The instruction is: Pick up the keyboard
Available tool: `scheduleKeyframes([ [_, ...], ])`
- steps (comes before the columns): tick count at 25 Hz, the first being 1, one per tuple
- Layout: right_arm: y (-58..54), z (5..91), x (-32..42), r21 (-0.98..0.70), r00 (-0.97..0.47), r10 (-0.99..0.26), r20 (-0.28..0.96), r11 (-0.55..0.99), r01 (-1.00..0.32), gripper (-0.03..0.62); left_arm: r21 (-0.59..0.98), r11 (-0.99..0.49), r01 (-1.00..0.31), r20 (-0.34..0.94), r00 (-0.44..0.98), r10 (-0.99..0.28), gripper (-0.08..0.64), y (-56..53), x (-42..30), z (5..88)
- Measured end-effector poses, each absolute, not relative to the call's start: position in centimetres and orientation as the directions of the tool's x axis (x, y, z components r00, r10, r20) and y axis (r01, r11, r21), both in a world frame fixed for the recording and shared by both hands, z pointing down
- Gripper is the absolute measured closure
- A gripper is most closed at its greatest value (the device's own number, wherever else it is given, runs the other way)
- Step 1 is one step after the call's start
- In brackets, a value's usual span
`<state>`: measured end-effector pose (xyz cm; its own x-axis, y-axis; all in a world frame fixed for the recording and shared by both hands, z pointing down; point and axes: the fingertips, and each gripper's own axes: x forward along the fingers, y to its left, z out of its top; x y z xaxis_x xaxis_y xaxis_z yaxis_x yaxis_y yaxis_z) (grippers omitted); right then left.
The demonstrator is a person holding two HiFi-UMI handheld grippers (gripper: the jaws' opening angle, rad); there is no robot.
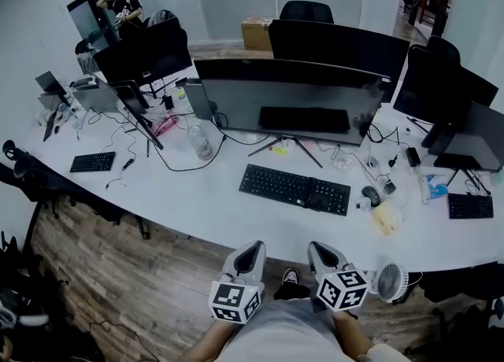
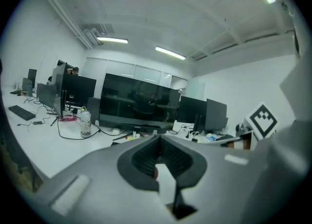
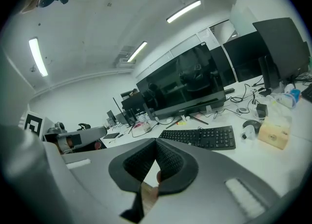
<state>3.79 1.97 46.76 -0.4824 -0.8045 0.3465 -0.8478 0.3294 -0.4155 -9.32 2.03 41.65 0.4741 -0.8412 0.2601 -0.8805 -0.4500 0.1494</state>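
The black keyboard (image 1: 294, 189) lies flat on the white desk (image 1: 197, 203), in front of a wide dark monitor (image 1: 291, 101). Both grippers hover side by side over the wooden floor, just short of the desk's front edge and nearer than the keyboard. My left gripper (image 1: 250, 249) has its jaws together with nothing between them. In its own view its tips (image 2: 158, 139) meet and the keyboard is hidden behind them. My right gripper (image 1: 319, 247) is shut and empty too. In the right gripper view the keyboard (image 3: 204, 137) shows just past the closed tips (image 3: 156, 141), to the right.
A dark mouse (image 1: 371, 194) and a yellowish box (image 1: 386, 217) lie right of the keyboard. A clear bottle (image 1: 201, 142) and cables sit to its left. Smaller keyboards lie far left (image 1: 93, 162) and far right (image 1: 471, 205). A small fan (image 1: 388, 282) hangs below the desk edge.
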Motion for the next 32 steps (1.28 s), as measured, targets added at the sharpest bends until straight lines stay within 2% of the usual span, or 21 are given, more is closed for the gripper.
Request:
scheduleKeyframes([
  [12, -6.2, 48.3, 7.5, -0.43, -0.511, -0.791, 0.337, 0.353, -0.831, 0.592, 0.136, -0.437, -0.889, 0.275, 0.457, -0.846, 0.56, -5.0, -5.4, 43.1],
  [32, -9.7, 49.3, 9.9, -0.461, -0.539, -0.781, 0.314, 0.371, -0.806, 0.591, 0.204, -0.439, -0.875, 0.325, 0.483, -0.813, 0.56, -7.4, -2.3, 45.2],
])
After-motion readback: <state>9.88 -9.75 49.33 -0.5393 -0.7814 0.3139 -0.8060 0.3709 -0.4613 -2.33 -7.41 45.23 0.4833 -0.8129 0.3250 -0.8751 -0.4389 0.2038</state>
